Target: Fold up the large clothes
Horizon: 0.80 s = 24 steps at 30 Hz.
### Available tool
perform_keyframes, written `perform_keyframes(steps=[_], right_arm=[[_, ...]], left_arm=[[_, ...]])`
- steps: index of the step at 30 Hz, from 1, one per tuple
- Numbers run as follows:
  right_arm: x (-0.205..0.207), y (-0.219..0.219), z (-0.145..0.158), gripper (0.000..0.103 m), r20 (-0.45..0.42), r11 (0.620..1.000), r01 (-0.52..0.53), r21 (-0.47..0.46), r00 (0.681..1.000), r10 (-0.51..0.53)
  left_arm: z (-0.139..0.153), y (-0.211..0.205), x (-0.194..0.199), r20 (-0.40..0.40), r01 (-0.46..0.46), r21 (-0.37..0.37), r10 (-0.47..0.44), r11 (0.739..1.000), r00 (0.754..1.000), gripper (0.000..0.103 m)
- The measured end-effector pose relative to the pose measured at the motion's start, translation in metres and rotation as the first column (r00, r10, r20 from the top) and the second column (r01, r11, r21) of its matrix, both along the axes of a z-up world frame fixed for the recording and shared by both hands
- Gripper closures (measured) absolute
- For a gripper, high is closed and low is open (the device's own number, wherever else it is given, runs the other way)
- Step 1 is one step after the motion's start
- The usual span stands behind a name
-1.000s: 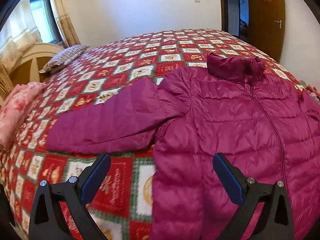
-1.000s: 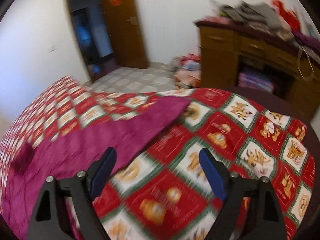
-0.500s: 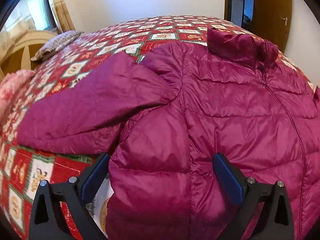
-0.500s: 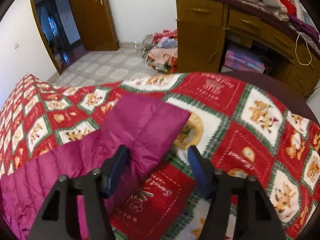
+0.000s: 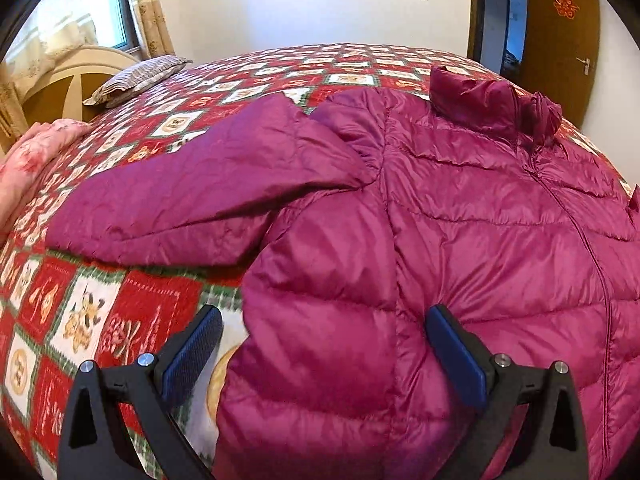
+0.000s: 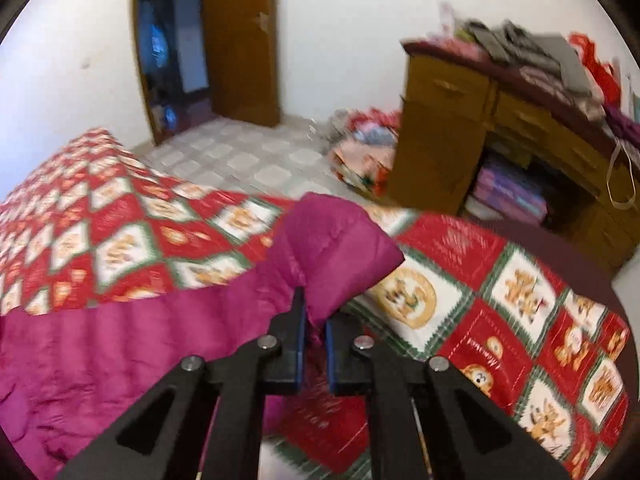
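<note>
A magenta puffer jacket [image 5: 460, 220] lies front up on a red patterned quilt [image 5: 120, 312], collar at the far side. Its one sleeve [image 5: 208, 192] stretches out to the left. My left gripper [image 5: 323, 314] is open and low over the jacket's lower left side, with that puffy edge between the fingers and the right pad against the fabric. In the right wrist view the other sleeve's cuff [image 6: 332, 236] is bunched up between the pads of my right gripper [image 6: 314, 312], whose jaws are closing and pinch the fabric.
A striped pillow [image 5: 136, 80] and a pink blanket [image 5: 32, 156] lie at the bed's left end by the headboard. Beyond the bed's right edge stand a wooden desk [image 6: 480, 120] piled with clothes, a heap of bags [image 6: 364, 148] on the floor, and a brown door [image 6: 240, 40].
The left gripper came down closer over the jacket's side, still open. The right gripper moved onto the sleeve cuff and its jaws closed on it.
</note>
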State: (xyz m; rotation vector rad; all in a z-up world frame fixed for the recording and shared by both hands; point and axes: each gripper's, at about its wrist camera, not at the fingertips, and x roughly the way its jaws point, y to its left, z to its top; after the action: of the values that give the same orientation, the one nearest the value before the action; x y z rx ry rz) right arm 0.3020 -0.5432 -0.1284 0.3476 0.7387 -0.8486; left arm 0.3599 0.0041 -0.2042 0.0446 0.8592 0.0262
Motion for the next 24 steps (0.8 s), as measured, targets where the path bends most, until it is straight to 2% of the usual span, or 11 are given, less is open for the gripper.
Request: perform_keyframes(steps=[2, 5, 10, 13, 15, 16, 24], right_arm=[[0.004, 0.026, 0.023, 0.094, 0.032, 0.996, -0.079, -0.037, 0.996, 0.080], [0.015, 0.080, 0.051, 0.094, 0.073, 0.974, -0.210, -0.083, 0.974, 0.216], [0.041, 0.178, 0.067, 0.094, 0.077, 0.892, -0.433, -0.131, 0.892, 0.445], [0.055, 0.249, 0.058, 0.094, 0.066, 0.813, -0.568, -0.131, 0.813, 0.579], [0.060, 0.279, 0.051, 0.094, 0.065, 0.776, -0.618, -0.126, 0.775, 0.628], [0.065, 0.302, 0.043, 0.094, 0.062, 0.748, -0.653, -0.120, 0.747, 0.662], [0.085, 0.382, 0.000, 0.094, 0.078, 0.610, -0.792, -0.003, 0.608, 0.790]], left_arm=[[0.000, 0.003, -0.001, -0.004, -0.002, -0.021, 0.002, 1.000, 1.000, 0.001], [0.000, 0.005, 0.000, -0.007, 0.000, -0.046, -0.001, 0.999, 1.000, 0.001], [0.001, 0.009, -0.001, -0.009, 0.009, -0.067, -0.010, 0.998, 1.000, 0.001], [0.001, 0.012, -0.001, -0.005, 0.013, -0.090, -0.013, 0.996, 1.000, 0.001], [0.000, 0.012, -0.002, -0.002, 0.014, -0.095, -0.014, 0.995, 1.000, 0.001], [0.000, 0.012, -0.002, 0.000, 0.015, -0.097, -0.015, 0.995, 1.000, 0.001], [-0.001, 0.017, -0.002, 0.012, 0.020, -0.133, -0.019, 0.991, 1.000, 0.001]])
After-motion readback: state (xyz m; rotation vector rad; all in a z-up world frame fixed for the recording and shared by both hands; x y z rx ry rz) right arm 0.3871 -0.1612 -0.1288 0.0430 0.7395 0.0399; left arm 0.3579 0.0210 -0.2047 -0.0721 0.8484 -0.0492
